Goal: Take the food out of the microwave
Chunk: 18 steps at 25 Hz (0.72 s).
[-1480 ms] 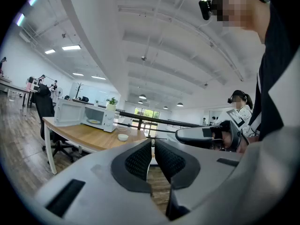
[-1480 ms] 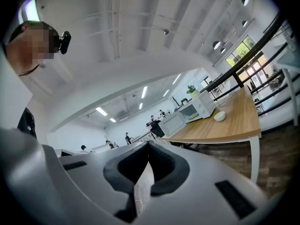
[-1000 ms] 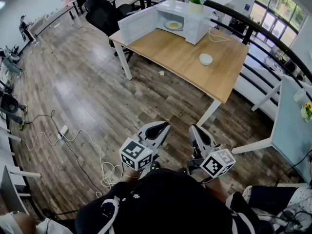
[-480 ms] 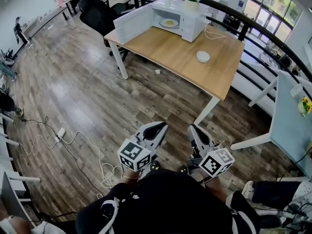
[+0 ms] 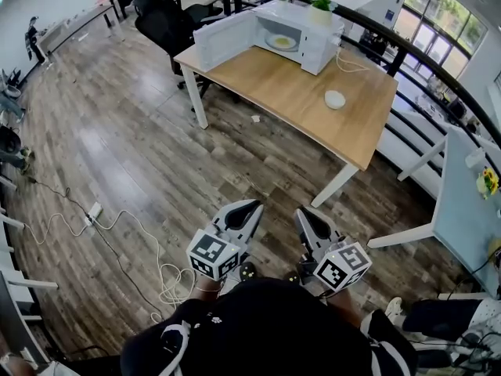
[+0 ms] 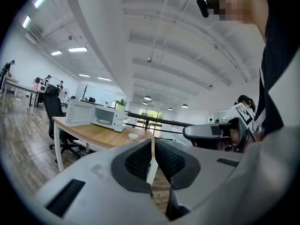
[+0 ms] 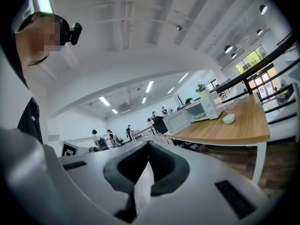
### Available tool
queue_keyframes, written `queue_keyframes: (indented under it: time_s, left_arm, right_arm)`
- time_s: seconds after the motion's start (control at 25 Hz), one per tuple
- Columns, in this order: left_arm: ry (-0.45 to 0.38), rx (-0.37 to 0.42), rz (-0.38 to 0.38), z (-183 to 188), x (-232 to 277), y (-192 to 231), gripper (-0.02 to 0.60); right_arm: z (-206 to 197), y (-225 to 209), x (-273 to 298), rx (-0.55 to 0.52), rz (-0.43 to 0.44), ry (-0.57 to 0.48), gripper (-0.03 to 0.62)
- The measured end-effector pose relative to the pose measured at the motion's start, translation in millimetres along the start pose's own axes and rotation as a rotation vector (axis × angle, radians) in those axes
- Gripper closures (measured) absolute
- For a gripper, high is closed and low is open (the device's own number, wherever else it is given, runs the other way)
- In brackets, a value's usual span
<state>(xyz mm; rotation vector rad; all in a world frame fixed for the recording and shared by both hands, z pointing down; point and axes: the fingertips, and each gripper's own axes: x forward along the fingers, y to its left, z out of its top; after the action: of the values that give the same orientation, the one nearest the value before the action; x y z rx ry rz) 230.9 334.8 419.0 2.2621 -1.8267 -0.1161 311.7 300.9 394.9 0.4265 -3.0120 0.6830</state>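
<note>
L gripper: left gripper [image 6: 152, 146] has its pads pressed together w/ nothing between them; held low in front of the person, pointing level.
R gripper: right gripper [image 7: 147, 149] likewise closed and empty, just beside the L one.
Food: pale yellow food on a plate [image 5: 281, 42] inside the microwave [image 5: 301, 34], well ahead of both grippers and far out of reach (a stretch of wood floor [image 5: 156, 155] lies between).
Door: door [image 5: 223, 44] already swung wide, hanging out toward the L gripper's side, so the cavity mouth faces the grippers.
Table: table [image 5: 297, 108] carries the microwave at its far end; a small white bowl [image 5: 335, 99] sits nearer the R gripper's side, apart from the oven.
Handling (est.): plate looks flat, stiff and thin-rimmed; prob. light, smooth and slippery, breakable if dropped. Food may slide if tilted, so keep it level.
Where to grip: near rim, the edge closest to the grippers, jaws above and below the lip. The R gripper seems the freer side, away from the door.
Stage: approach only; nothing touched yet.
</note>
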Motion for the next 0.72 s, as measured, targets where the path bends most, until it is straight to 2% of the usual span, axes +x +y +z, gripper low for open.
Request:
queue_keyframes:
  time_s: [0.16,0.52,0.72]
  left_arm:
    - [-0.001,0.012,0.006,2,-9,12,0.552]
    - [-0.043,0.023,-0.013,11,-32,34,0.554]
    - [-0.050,0.004,-0.033,11,-41,43,0.554]
  right_arm:
    - [-2,12,15,-0.001,0.029,-0.007,0.592]
    - [-13,21,39,-0.032,-0.027,0.010,0.592]
    - [-12,27,44,0.020,-0.031,-0.034,0.594]
